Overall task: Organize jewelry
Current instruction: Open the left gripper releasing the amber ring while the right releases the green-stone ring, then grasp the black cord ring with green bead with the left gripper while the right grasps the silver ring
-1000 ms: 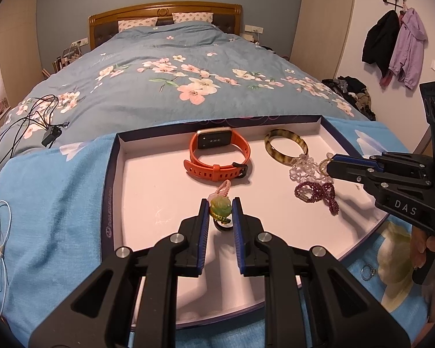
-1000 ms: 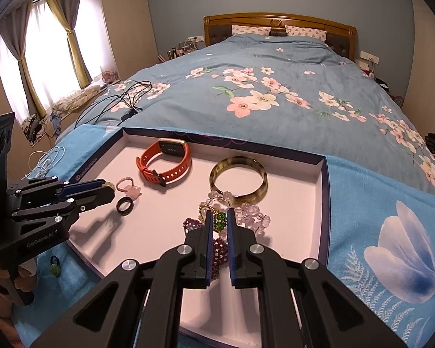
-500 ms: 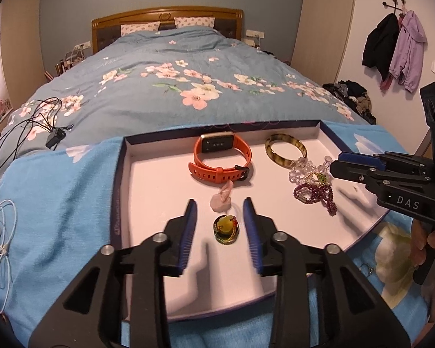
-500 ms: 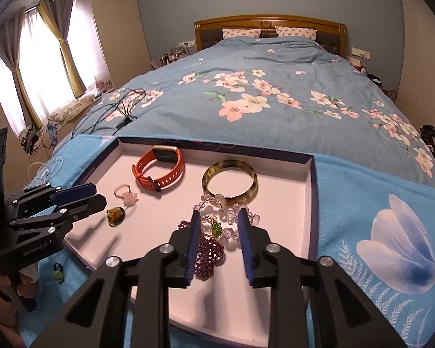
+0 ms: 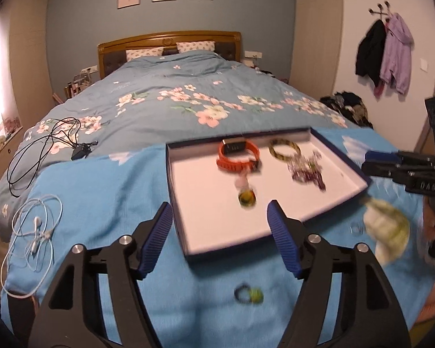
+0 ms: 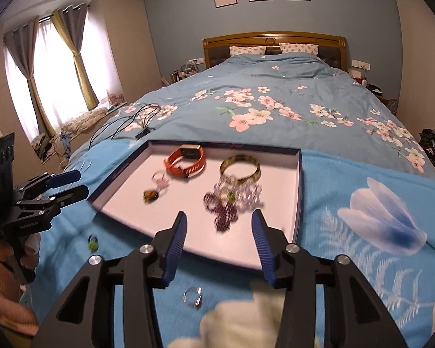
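The yellow-green ring lies on the pale floor of the tray, just below a pink ring and near the orange watch. A second ago the left gripper pinched this ring between its pads; half a second ago it had let go with the jaws part open. Now the jaws stand wide and empty, and the gripper has drawn back past the tray's near rim, so the ring sits well ahead of the fingertips.

The right gripper has changed the same way: nearly closed over the bead pile a second ago, now spread wide and holding nothing, pulled back to the tray's near edge. The purple beads and clear beads lie just ahead of its tips, touching each other, with the brown bangle behind them.

Outside the tray, on the blue blanket, a black ring with a green stone lies between the left gripper's fingers in its own view, and a silver ring lies between the right gripper's fingers in that view.

The printing on the gripper bodies is too blurred to read here. Both views are motion-blurred.

White earphones and a black cable lie off to the left.
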The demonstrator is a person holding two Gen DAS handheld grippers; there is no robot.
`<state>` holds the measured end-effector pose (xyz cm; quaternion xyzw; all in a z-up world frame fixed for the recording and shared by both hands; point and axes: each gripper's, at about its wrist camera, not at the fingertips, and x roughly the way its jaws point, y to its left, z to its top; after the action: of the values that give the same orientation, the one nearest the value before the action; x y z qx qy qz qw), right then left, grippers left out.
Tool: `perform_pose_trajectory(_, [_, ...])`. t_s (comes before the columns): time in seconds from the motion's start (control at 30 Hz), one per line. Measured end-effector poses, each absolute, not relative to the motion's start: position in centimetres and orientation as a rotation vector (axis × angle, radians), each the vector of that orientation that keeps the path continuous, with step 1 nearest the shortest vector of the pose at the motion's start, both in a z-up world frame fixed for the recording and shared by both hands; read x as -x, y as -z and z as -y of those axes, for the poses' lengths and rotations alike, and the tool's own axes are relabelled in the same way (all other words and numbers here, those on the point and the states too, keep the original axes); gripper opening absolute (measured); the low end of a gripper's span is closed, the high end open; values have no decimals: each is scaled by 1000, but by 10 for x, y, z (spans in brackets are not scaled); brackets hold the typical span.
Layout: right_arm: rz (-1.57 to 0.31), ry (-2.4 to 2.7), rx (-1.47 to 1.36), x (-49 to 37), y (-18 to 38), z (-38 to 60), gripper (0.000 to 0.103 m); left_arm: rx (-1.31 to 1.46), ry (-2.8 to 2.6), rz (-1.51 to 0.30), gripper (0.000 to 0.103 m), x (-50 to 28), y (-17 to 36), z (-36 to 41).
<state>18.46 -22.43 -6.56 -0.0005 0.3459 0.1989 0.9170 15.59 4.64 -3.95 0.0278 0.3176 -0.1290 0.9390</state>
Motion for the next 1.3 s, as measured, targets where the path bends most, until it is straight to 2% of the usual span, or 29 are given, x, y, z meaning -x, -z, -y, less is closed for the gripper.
perform_pose_trajectory(0.3, [-807, -407, 60, -163, 97, 211, 45, -82, 327, -751, 68, -123, 66, -42])
perform_pose_trajectory(0.6, [-835, -407, 48, -160, 108, 208, 45, -59, 376, -818, 64, -125, 80, -29])
perform_pose_trajectory(0.7, [-841, -407, 45, -161, 109, 208, 45, -45, 378, -847, 60, -128, 84, -28])
perform_pose_trajectory(0.93, [-850, -409, 51, -161, 112, 206, 45, -44, 370, -900, 44, -133, 93, -26])
perform_pose_trajectory(1.0, [-859, -411, 62, -159, 113, 204, 45, -50, 369, -901, 42, -132, 93, -25])
perform_pose_trajectory(1.13, [-865, -412, 113, -155, 115, 195, 45, -51, 359, -901, 27, -132, 93, -25])
perform_pose_trajectory(1.23, [-882, -410, 154, -154, 118, 187, 33, -46, 359, -902, 27, -132, 93, -26])
perform_pose_trajectory(1.3, [-882, -410, 169, -153, 118, 185, 29, -47, 359, -901, 27, -132, 93, -26])
